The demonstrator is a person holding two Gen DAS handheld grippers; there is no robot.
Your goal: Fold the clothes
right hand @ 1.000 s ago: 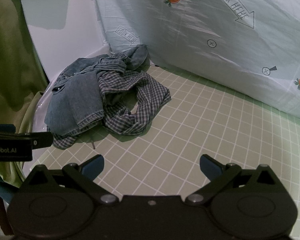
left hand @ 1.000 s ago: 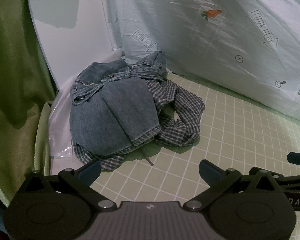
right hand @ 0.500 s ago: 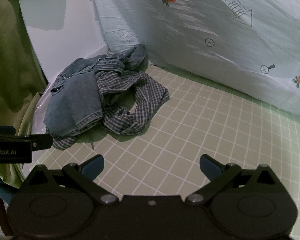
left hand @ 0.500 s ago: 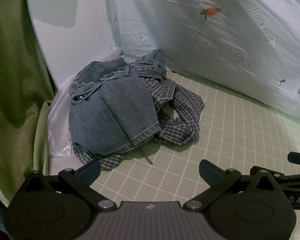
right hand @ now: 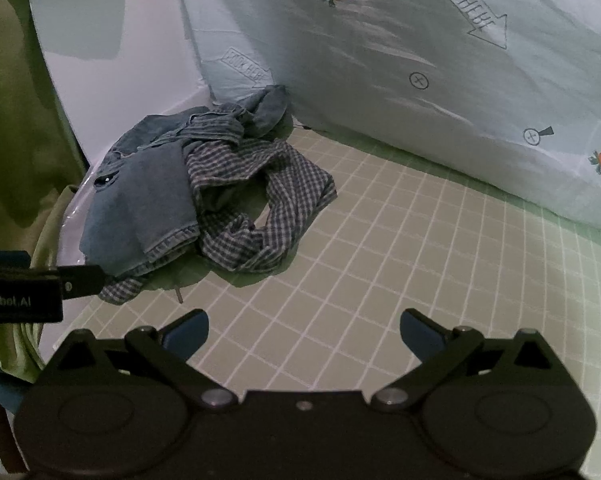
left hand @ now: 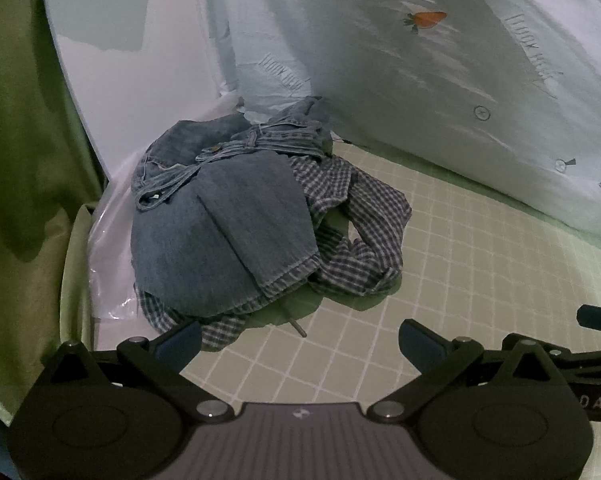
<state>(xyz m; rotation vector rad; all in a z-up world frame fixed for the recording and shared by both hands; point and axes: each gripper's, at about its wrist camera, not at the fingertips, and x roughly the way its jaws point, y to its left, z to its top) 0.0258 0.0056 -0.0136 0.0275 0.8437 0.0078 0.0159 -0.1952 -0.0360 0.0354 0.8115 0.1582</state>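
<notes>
Left wrist view: the left gripper (left hand: 299,338) hangs with jaws spread wide and nothing between them, its left fingertip (left hand: 180,339) just at the near edge of a crumpled heap at 11 o'clock. In the heap, a denim garment (left hand: 224,236) lies on top of a checked shirt (left hand: 364,236), on a green grid mat (left hand: 460,288). A pale sheet (left hand: 420,80) printed with carrots rises behind.

Right wrist view: the right gripper (right hand: 303,330) is also wide open and empty, over bare mat (right hand: 380,280). The denim garment (right hand: 140,208) and checked shirt (right hand: 276,204) sit at 10 o'clock, well clear of its fingertips. The left gripper's finger (right hand: 80,278) enters from 9 o'clock beside the heap.
</notes>
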